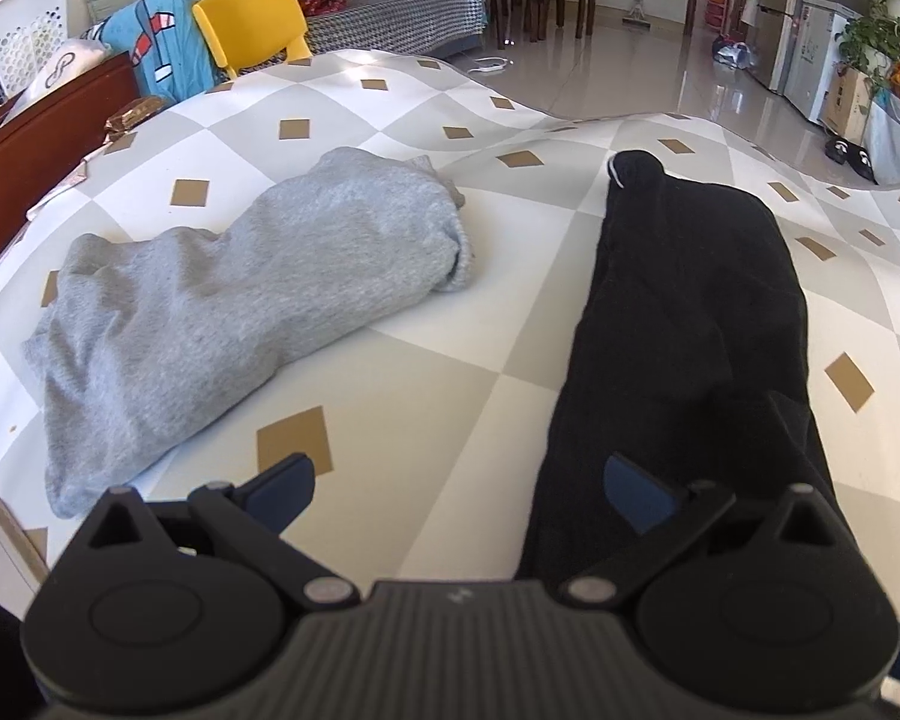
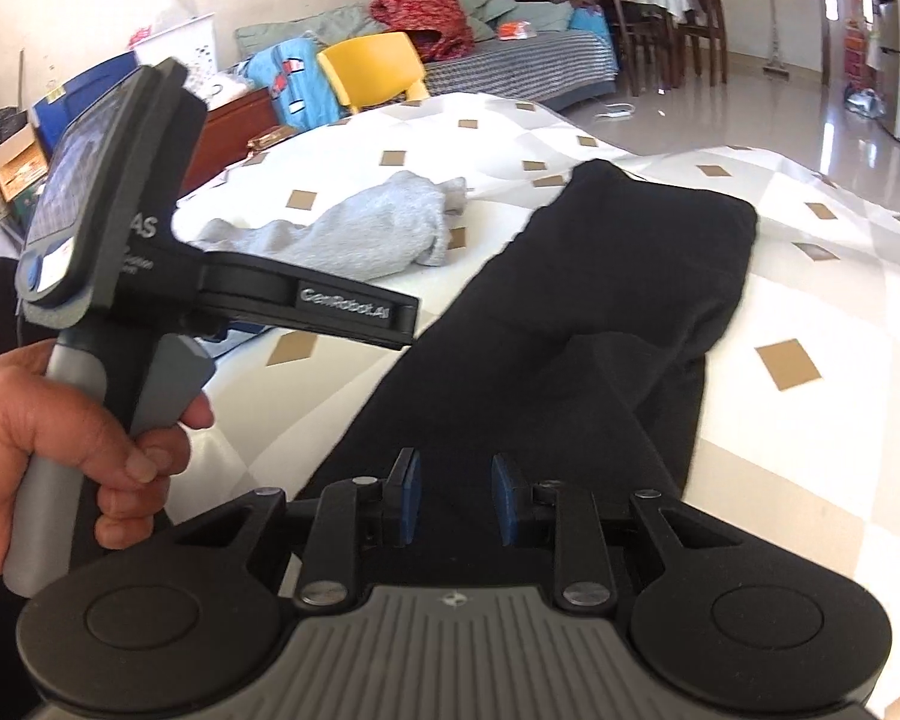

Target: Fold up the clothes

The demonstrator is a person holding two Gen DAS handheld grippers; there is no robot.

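A black garment [image 1: 690, 312] lies folded lengthwise on the right side of the diamond-patterned table [image 1: 390, 96]. A crumpled grey garment [image 1: 240, 288] lies to its left. My left gripper [image 1: 462, 486] is open wide near the table's front; its right finger is over the near end of the black cloth and its left finger over bare table. In the right wrist view, my right gripper [image 2: 456, 495] hovers over the near end of the black garment [image 2: 600, 300]. Its blue pads stand a narrow gap apart and pinch no cloth. A hand [image 2: 60, 450] holds the left tool's handle at the left.
The grey garment [image 2: 378, 228] lies beyond the left tool. A yellow chair [image 1: 252, 24], a wooden cabinet [image 1: 42, 120] and a white laundry basket [image 1: 30, 30] stand behind the table at left. A cluttered sofa [image 1: 390, 12] and tiled floor [image 1: 660, 72] lie beyond the far edge.
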